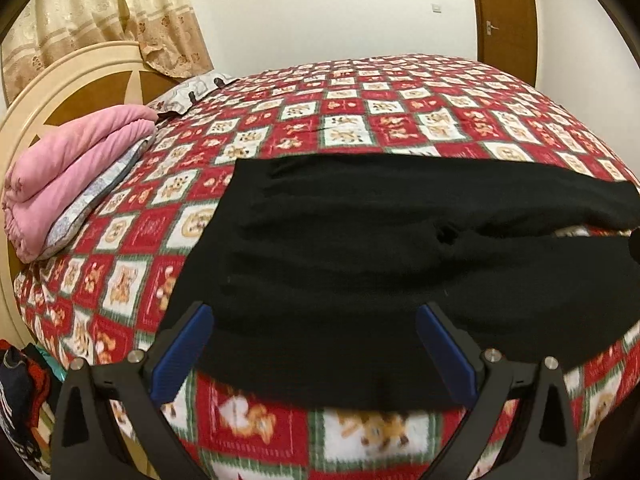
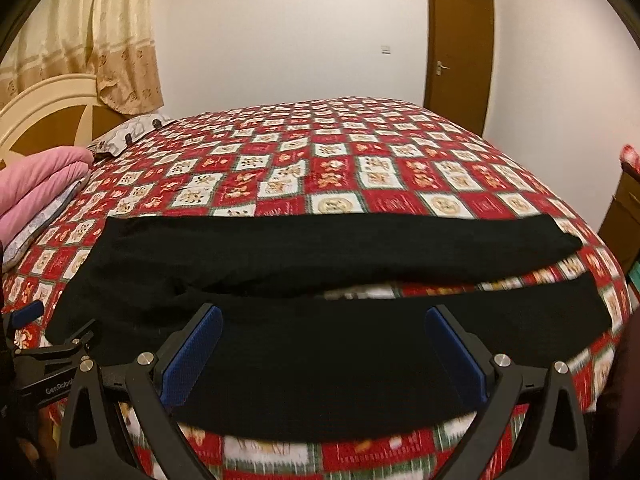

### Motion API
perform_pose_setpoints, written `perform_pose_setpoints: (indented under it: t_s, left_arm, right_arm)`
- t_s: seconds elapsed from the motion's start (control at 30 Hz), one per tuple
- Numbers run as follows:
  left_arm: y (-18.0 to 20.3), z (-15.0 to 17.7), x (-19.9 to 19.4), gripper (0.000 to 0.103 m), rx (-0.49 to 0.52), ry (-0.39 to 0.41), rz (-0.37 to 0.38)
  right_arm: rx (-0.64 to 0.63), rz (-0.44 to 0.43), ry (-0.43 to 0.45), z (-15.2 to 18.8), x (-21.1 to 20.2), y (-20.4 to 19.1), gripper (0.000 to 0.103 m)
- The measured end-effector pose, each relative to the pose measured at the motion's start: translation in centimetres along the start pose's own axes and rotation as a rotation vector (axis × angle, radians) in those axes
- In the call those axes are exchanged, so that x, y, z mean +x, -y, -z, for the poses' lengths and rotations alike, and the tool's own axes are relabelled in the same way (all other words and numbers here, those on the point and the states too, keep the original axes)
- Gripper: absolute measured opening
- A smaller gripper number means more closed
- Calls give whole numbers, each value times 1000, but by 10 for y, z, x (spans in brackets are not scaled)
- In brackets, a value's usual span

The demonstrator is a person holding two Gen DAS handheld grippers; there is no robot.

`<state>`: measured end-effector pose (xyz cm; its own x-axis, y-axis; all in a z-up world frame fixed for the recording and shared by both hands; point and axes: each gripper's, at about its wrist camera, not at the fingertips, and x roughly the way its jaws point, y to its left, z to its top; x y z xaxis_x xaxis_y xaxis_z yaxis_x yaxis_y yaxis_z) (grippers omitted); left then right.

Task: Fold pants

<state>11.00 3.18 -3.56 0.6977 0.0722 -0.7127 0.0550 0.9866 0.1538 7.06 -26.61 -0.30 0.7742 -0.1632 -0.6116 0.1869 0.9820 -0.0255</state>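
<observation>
Black pants (image 1: 360, 248) lie spread flat across the near part of the bed, waist to the left, the two legs running right with a narrow gap between them (image 2: 360, 292). My left gripper (image 1: 314, 320) is open and empty, hovering over the near edge of the waist end. My right gripper (image 2: 324, 320) is open and empty, over the near leg (image 2: 360, 360). The left gripper also shows at the left edge of the right wrist view (image 2: 28, 316).
The bed has a red and white patterned blanket (image 1: 360, 112). A folded pink quilt (image 1: 72, 176) and a pillow (image 1: 192, 90) lie by the cream headboard (image 1: 48, 80). A brown door (image 2: 460, 52) stands beyond. Clothes (image 1: 20, 400) hang off the left side.
</observation>
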Motion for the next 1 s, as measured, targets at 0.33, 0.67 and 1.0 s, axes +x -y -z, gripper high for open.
perform_pose_setpoints:
  t_s: [0.33,0.67,1.0]
  left_arm:
    - [-15,-27,33,103,0,-28,-3]
    - [-47,-36,62,103,-51,-67,-24]
    - [-74,-51,75,103,-73,-50,-68]
  right_arm:
    - [-94,-53,-50,-30,44,-37,102]
    - [-186,-261,-169,-53,98,-85,70]
    - [-339,-437,-242,-95,183,-167,70]
